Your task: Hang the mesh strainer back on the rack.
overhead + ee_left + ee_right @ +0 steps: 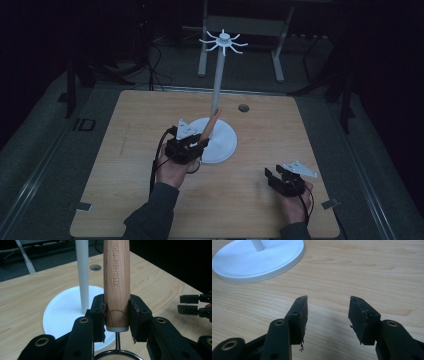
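My left gripper point(192, 146) is shut on the light wooden handle point(117, 277) of a small strainer, stamped "KITCHEN TOOL". The handle point(210, 127) slants up and away, leaning close to the white pole point(219, 80) of a hanging stand. Below the jaws a thin metal stem leads to the strainer's mesh ring point(117, 356). The stand has a round white base point(225, 145) and a crown of hooks point(223, 41) on top. My right gripper point(273, 176) rests low at the table's front right, open, with nothing between its jaws point(328, 301).
The stand sits mid-table on a light wooden tabletop point(150, 125) with a small round hole point(243, 107) behind the base. Dark floor, cables and a metal frame point(240, 30) lie beyond the far edge. The stand's base point(257, 262) lies ahead and left of the right gripper.
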### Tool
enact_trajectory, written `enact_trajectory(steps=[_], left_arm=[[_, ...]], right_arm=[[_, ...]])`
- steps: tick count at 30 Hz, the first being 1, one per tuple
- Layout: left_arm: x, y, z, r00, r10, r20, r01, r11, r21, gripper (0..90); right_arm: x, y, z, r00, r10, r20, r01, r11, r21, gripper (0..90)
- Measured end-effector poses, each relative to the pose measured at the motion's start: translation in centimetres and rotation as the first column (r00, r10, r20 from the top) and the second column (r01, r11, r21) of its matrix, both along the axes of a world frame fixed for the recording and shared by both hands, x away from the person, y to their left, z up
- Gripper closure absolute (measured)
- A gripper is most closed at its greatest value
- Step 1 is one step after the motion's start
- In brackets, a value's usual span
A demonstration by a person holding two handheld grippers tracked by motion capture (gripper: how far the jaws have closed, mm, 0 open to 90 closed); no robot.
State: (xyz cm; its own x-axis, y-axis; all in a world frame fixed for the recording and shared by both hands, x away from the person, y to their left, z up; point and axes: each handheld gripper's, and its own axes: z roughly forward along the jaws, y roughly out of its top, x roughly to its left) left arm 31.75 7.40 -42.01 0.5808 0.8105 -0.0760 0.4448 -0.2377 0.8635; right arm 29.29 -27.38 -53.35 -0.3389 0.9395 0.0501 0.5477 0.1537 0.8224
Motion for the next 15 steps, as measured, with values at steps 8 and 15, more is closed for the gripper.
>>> enact_trajectory(steps=[8, 15], left_arm=[[-0.1, 0.2, 0.7, 0.9998, 0.008, 0.019, -0.007, 0.9998, -0.021, 68.4], [0.0, 0.3, 1.2, 0.9996, 0.011, 0.026, -0.01, 0.9989, -0.045, 68.4]], right_arm=[[0.0, 0.0, 0.0, 1.0, -0.002, 0.0, 0.002, 1.0, 0.0, 49.4], [0.0, -0.1, 0.0, 1.0, -0.004, 0.0, 0.004, 1.0, 0.0, 49.4]])
